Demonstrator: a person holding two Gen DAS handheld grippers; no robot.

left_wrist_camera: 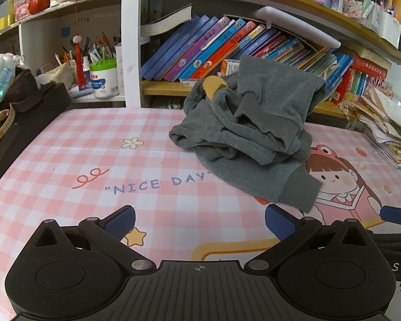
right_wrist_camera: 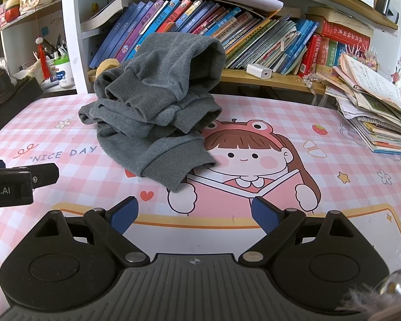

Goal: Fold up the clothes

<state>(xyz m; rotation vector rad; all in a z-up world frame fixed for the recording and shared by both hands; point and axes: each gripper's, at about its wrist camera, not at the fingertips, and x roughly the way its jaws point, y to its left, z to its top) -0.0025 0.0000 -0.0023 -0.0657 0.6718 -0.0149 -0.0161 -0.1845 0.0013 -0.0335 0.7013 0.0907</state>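
Crumpled grey sweater [right_wrist_camera: 157, 101] before bookshelf [right_wrist_camera: 227, 34].

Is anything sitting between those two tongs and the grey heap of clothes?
Nothing visible. Only bare pink checked tablecloth lies between the open right tongs, the open left tongs and the crumpled grey garment. Its nearest cuff lies just ahead.

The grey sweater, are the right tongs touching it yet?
Apart. The right wrist view shows bare tablecloth between the open right tongs and the grey sweater.
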